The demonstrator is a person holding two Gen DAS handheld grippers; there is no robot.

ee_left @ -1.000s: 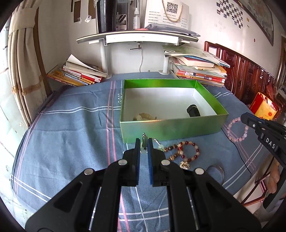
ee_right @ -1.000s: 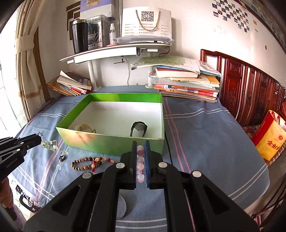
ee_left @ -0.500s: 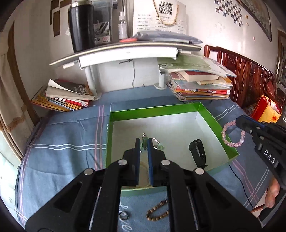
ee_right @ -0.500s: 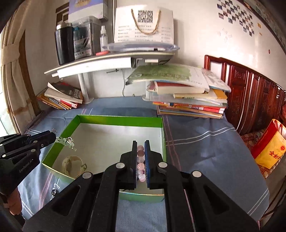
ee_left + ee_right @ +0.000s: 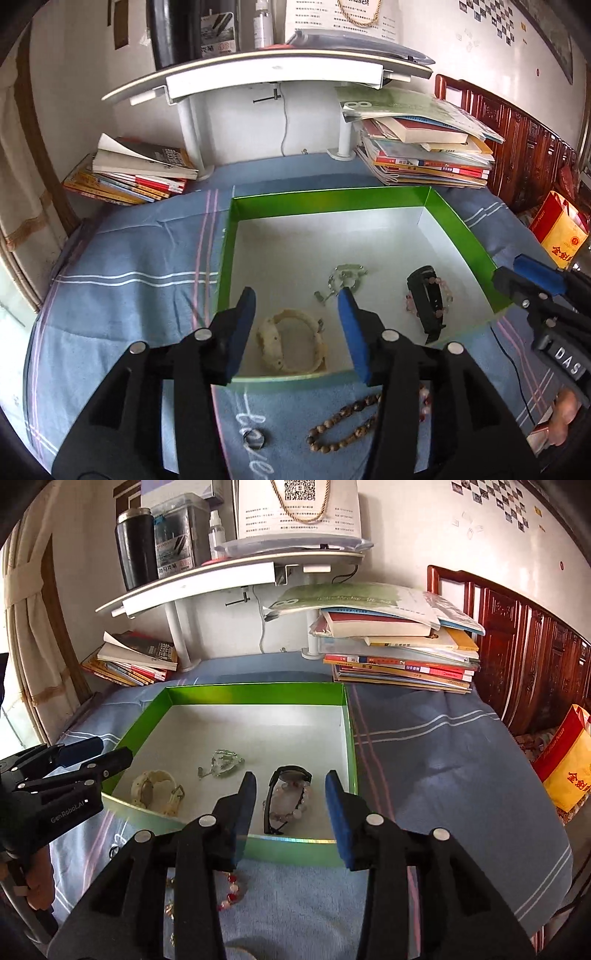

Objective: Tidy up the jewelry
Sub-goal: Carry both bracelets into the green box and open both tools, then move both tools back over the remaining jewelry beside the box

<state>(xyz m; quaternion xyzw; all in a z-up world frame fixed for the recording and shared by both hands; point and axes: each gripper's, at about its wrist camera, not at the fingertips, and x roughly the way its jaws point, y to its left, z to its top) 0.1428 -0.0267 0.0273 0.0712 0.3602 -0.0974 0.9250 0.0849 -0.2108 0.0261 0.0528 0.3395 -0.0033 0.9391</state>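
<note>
With both grippers, left (image 5: 297,328) and right (image 5: 290,808), just opened empty over the box (image 5: 458,225), chain (image 5: 343,277) and pink bracelet (image 5: 290,801) lie inside; next, fetch the beads (image 5: 343,424) before it

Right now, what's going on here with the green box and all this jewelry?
A person with a gripper in each hand is sorting jewelry into the green box. Both have just been opening, nothing between the jaws: the left gripper let the silver chain fall inside, and the right gripper dropped the pink bead bracelet onto the black watch. A cream bangle is already in. The brown bead bracelet and a ring still lie outside on the blue cloth.
</note>
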